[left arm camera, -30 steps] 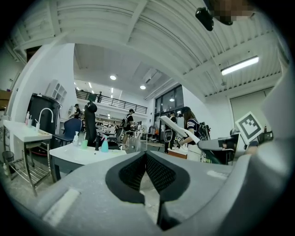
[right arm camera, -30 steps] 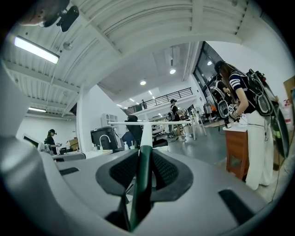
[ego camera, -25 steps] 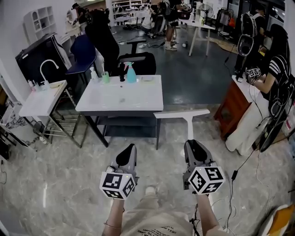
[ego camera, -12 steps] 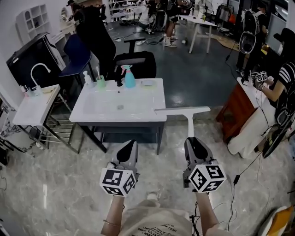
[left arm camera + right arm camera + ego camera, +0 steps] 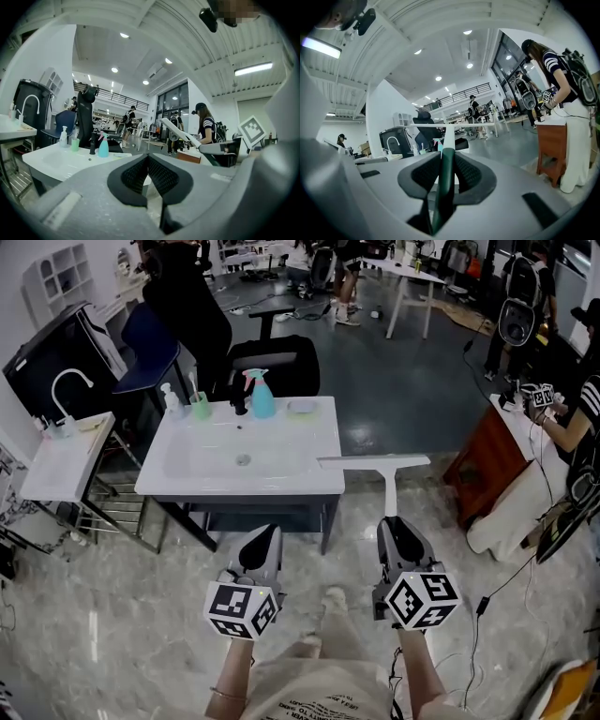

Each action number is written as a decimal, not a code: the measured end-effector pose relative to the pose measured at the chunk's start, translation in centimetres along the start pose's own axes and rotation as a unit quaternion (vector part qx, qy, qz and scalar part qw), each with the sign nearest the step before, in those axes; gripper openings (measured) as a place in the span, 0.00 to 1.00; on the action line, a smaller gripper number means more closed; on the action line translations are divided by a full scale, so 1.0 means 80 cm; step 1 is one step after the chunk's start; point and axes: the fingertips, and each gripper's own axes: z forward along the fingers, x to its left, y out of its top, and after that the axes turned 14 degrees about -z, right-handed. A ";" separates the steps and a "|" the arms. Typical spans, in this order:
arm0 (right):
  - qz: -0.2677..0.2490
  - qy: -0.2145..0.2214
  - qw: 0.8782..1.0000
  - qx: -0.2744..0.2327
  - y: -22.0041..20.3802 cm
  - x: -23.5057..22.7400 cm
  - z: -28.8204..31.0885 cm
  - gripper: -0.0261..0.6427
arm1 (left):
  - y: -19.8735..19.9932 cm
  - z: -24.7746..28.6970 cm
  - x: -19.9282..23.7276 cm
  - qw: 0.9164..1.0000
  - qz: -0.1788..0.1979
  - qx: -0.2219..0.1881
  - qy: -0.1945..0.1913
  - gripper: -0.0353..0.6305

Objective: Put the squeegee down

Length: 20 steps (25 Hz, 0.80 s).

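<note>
Washbasin counter (image 5: 314, 470) with spray bottle (image 5: 263, 399) and green cup (image 5: 200, 406); right claw (image 5: 391, 524) pinching squeegee (image 5: 375, 462), left claw (image 5: 268, 532) pressed together.

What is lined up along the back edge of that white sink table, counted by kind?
Bottles: 2 (pump bottle, teal spray bottle)
Green cup: 1
Black tap: 1
Small dish: 1
Total: 5

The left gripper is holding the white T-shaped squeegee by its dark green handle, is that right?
No, the right gripper holds the white T-shaped squeegee by its dark green handle; the right gripper view shows its jaws clamped on it. The left gripper is shut and empty.
</note>
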 end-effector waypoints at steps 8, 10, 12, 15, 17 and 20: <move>0.004 0.008 1.000 0.002 0.001 -0.024 0.080 0.18 | 0.011 0.066 0.036 1.000 -0.005 -0.003 0.009 0.09; 0.005 0.011 1.000 0.003 0.003 -0.032 0.106 0.18 | 0.014 0.088 0.046 1.000 -0.007 -0.003 0.011 0.09; 0.005 0.016 1.000 0.006 0.006 -0.038 0.131 0.18 | 0.017 0.110 0.055 1.000 -0.008 0.001 0.015 0.09; 0.005 0.025 1.000 0.015 0.007 -0.047 0.169 0.18 | 0.020 0.144 0.068 1.000 -0.011 0.010 0.019 0.09; 0.004 0.031 0.999 0.021 0.009 -0.053 0.196 0.18 | 0.022 0.168 0.076 1.000 -0.016 0.015 0.021 0.09; 0.004 0.039 0.999 0.031 0.009 -0.061 0.232 0.18 | 0.022 0.201 0.086 0.999 -0.023 0.025 0.024 0.09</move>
